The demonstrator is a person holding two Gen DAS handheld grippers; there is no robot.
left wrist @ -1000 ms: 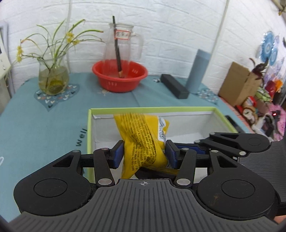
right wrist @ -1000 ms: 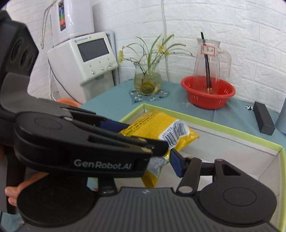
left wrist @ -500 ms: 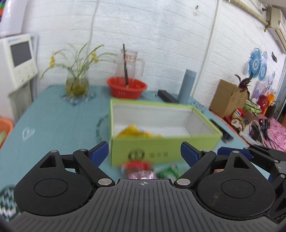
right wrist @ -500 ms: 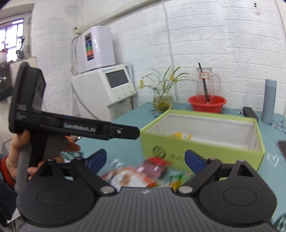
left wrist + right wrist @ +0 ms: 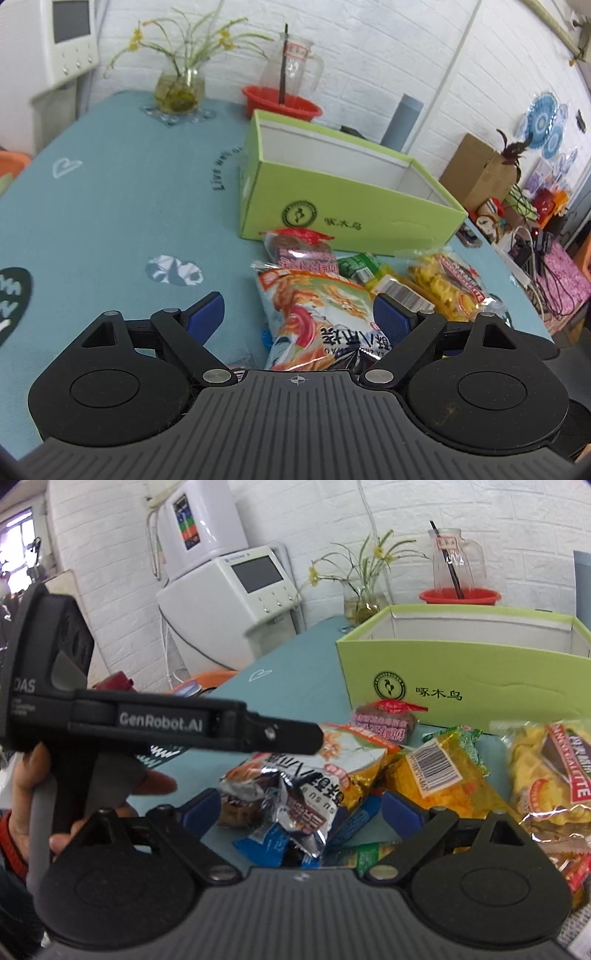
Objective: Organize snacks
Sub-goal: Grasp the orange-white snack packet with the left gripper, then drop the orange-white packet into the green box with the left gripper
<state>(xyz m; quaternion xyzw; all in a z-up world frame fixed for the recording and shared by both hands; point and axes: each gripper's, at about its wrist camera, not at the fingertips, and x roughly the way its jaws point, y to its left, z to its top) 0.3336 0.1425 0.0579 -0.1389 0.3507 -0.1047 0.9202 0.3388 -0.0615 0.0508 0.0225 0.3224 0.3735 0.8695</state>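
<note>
The tabletop (image 5: 110,206) carries the green box (image 5: 347,206), open-topped to take snacks, with the snack pile (image 5: 354,280) lying loose just before it. Both claws, left (image 5: 297,314) and right (image 5: 299,812), stand released and empty above the packets, likely to pick the next one.

One green box (image 5: 351,206), several snack packets (image 5: 317,306)

snack packets (image 5: 325,295) heaped just before open green box (image 5: 369,218).
</note>
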